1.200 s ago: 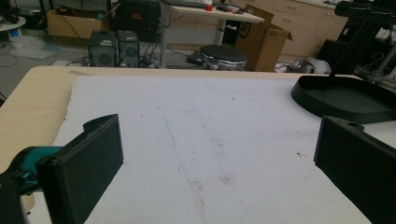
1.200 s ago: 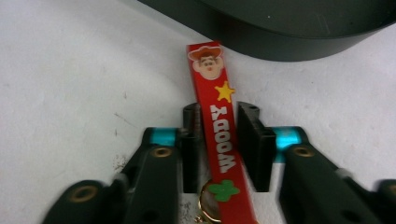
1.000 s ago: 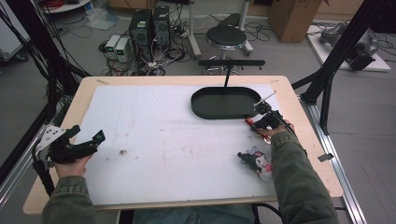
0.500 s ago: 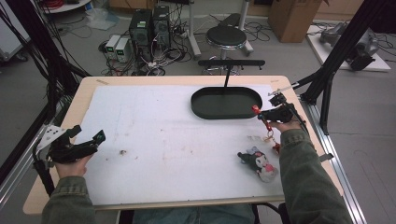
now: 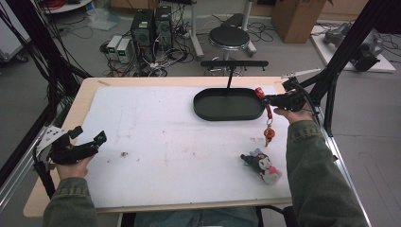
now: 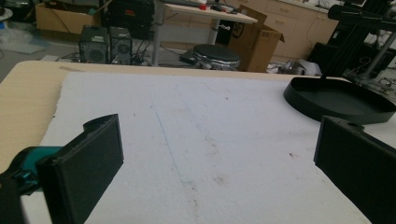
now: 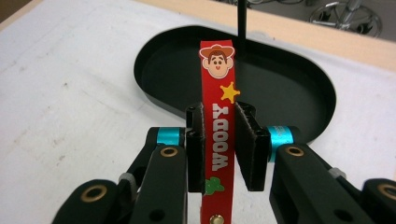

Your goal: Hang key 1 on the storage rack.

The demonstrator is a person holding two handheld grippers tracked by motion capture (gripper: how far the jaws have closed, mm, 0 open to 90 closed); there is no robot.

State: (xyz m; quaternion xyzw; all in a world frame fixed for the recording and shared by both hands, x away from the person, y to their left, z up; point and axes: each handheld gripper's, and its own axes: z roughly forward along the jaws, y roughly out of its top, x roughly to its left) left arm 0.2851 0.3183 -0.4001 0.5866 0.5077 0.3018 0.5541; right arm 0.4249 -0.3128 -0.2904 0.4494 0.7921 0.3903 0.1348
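Rising and swinging toward the black oval tray (image 5: 229, 105), the right gripper (image 5: 272, 100) is now carrying the red Woody strap keychain (image 7: 218, 140) clamped between its jaws, its charm dangling above the table (image 5: 156, 142). Left gripper (image 5: 80, 146) is resting near the left edge, jaws spread and holding nothing, while a plush toy (image 5: 261, 166) is lying on the white mat.

The red strap (image 7: 217, 135) between the right gripper's (image 7: 219, 140) fingers reads "WOODY", beneath a yellow star.

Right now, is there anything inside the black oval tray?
The black oval tray looks empty: bare floor in the high view. In the right gripper view, the red Woody strap, held by the right gripper, covers a strip of it.
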